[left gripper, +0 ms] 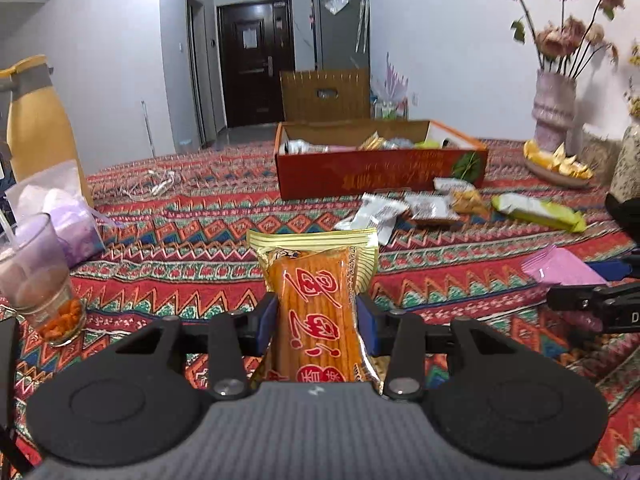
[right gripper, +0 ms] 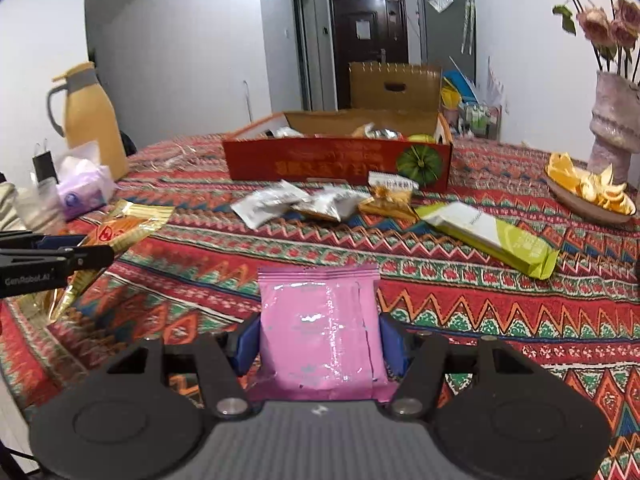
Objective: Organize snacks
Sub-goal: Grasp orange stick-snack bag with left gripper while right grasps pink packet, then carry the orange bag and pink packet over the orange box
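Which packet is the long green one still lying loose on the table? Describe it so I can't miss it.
Start at the red box across the patterned tablecloth. In front of it lies a row of small packets; the green packet is at its right end, long, flat, lime and white.

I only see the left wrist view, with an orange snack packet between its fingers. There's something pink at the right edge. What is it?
Observer: A pink packet, clamped between the fingers of the right gripper.
Operator: And the green blur on the red box?
Observer: The red box has a green pumpkin printed on its front.
Operator: Does the yellow jug have a handle?
Observer: Yes, the yellow jug has a grey handle on its left side.
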